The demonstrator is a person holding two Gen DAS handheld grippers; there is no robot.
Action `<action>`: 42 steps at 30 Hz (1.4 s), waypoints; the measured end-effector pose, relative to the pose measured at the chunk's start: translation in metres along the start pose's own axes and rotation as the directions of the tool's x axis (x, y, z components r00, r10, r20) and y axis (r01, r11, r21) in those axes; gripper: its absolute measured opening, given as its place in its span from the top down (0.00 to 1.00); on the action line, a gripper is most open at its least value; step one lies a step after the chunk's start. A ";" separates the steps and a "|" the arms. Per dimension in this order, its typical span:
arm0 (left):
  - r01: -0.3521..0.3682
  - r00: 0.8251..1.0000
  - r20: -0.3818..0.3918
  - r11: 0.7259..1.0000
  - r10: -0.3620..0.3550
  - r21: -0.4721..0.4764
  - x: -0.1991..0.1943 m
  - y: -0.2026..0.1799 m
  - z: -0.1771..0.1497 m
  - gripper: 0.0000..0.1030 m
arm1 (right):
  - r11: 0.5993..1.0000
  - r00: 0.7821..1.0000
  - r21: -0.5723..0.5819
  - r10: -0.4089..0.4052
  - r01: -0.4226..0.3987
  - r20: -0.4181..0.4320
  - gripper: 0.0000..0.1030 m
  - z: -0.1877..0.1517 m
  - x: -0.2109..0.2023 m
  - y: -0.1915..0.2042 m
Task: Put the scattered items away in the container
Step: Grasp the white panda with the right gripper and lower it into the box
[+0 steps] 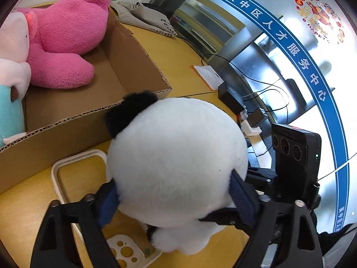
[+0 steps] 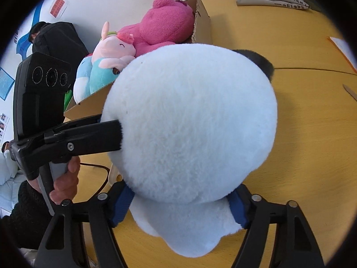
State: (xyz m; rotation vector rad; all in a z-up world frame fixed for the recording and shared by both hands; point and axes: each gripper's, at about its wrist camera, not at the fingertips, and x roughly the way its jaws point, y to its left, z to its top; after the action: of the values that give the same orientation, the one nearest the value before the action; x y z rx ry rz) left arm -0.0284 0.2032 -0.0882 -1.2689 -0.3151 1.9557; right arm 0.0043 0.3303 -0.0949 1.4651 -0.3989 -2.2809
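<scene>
- I have the panda plush [image 1: 176,163] clamped from two sides: my left hand-held gripper [image 1: 176,198] squeezes the base of its big white head, blue pads [image 1: 109,203] sunk into the fur.
- My right hand-held gripper [image 2: 180,201] is likewise clenched on the panda plush [image 2: 189,125], at the narrowing between head and body.
- In the right wrist view the left tool's dark finger also presses into the side of the head nearest the cardboard box [image 2: 202,22], so both tools share this one toy.
- The panda is held above the counter [image 1: 20,212], just outside the near wall of the cardboard box [image 1: 67,122], not yet over its opening.
- Done so far, as I judge it: the pink bear plush [image 1: 64,40] lies inside the box against its far wall, and the pale pink plush in teal [image 1: 11,84] sits inside at the end away from the panda.
- The right wrist view also shows a light blue plush [image 2: 82,78] at that same end of the box.
- Left to do: carry the panda over the near wall and let go inside.
- A white frame-like piece [image 1: 78,163] lies on the counter beside the box's near wall, under the panda; I cannot tell whether it counts as scattered.
- My guess is the job is near its end.
</scene>
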 end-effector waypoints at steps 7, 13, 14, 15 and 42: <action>-0.052 0.997 0.054 0.998 0.050 0.035 -0.029 -0.023 -0.011 0.29 | 0.999 1.000 -0.053 -0.009 0.010 0.025 0.40 0.001 -0.011 0.024; -0.090 0.984 0.161 0.995 0.081 0.053 -0.080 -0.044 0.004 0.29 | 0.990 0.994 -0.143 0.004 0.012 0.111 0.40 0.016 -0.042 0.065; -0.096 0.981 0.175 0.994 0.086 0.050 -0.086 -0.045 0.009 0.29 | 0.986 0.992 -0.164 0.003 0.018 0.128 0.40 0.022 -0.048 0.073; -0.110 0.976 0.194 0.993 0.098 0.052 -0.092 -0.046 0.017 0.29 | 0.983 0.990 -0.182 0.004 0.023 0.143 0.40 0.031 -0.052 0.080; -0.301 0.948 0.108 0.954 0.299 0.004 -0.036 0.061 0.137 0.24 | 0.967 0.989 -0.215 -0.145 0.134 -0.033 0.40 0.173 0.053 0.056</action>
State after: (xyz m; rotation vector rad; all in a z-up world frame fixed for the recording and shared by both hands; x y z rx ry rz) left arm -0.1673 0.1631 -0.0338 -1.2604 -0.1594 2.2831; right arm -0.1627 0.2602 -0.0414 1.4762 -0.0359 -2.3075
